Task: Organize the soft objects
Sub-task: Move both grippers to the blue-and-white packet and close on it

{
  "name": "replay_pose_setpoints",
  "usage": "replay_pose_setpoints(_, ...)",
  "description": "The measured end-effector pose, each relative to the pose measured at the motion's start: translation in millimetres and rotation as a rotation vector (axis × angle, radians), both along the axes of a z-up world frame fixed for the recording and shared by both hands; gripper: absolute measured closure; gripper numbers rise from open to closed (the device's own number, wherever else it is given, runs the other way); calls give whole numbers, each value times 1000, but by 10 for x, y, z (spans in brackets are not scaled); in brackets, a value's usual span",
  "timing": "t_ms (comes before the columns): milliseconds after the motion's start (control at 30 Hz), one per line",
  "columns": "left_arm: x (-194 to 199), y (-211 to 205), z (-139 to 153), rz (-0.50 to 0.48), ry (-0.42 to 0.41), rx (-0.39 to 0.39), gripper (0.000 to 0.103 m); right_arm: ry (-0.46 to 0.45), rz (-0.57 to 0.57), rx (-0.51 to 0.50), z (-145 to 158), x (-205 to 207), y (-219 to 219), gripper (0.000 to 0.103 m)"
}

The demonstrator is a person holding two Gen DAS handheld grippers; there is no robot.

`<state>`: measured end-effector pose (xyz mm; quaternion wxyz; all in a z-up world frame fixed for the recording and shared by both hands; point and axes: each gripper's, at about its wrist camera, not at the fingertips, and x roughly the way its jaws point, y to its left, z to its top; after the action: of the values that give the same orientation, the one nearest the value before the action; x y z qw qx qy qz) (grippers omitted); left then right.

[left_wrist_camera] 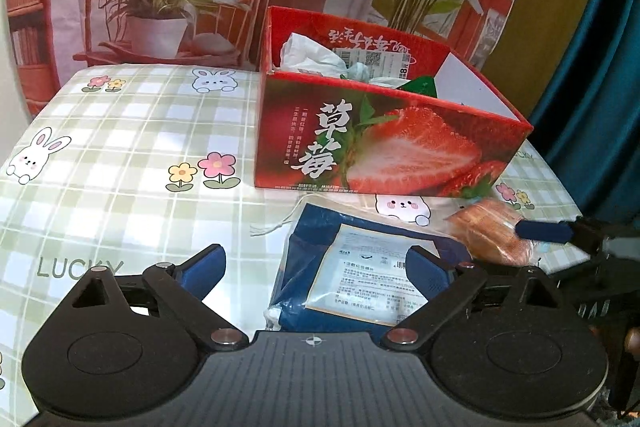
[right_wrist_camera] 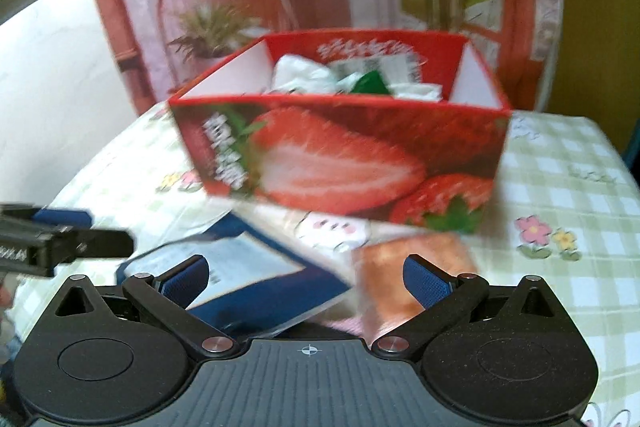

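Both tools gape empty above the tabletop (left_wrist_camera: 120, 131). Blue pouch (left_wrist_camera: 320, 227) lies flat before the strawberry box (left_wrist_camera: 384, 143), under the left tool (left_wrist_camera: 316, 267), long axis running away. Bread packet (right_wrist_camera: 400, 279) sits under the right tool (right_wrist_camera: 308, 279).

You can read "草莓" in white on the box (left_wrist_camera: 384, 143) front, "LUCKY" on the tablecloth (left_wrist_camera: 80, 267), and "8元" on a sticker (left_wrist_camera: 376, 59) inside the box.

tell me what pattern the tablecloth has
Green and white checks with rabbits and flowers on the tablecloth; clearest in the left wrist view.
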<state>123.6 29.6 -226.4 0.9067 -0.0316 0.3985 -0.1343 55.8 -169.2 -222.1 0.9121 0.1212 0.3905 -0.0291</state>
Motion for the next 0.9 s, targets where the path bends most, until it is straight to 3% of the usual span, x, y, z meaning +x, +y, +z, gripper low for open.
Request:
replay_pose_setpoints(133, 2, 17, -37, 1, 12, -15, 8, 51, 75, 2, -67, 48, 145, 0)
replay_pose_setpoints(300, 75, 65, -153, -15, 72, -85, 31, 116, 117, 31, -193, 90, 211, 1)
replay_pose_setpoints(633, 250, 108, -439, -10, 172, -161, 40, 124, 106, 97, -244, 80, 103, 3)
replay_pose_setpoints(767, 243, 131, -439, -16, 166, -182, 50, 116, 112, 126, -250, 91, 80, 13)
replay_pose_setpoints(900, 216, 125, -421, -27, 166, -197, 50, 105, 109, 157, -236, 111, 55, 23)
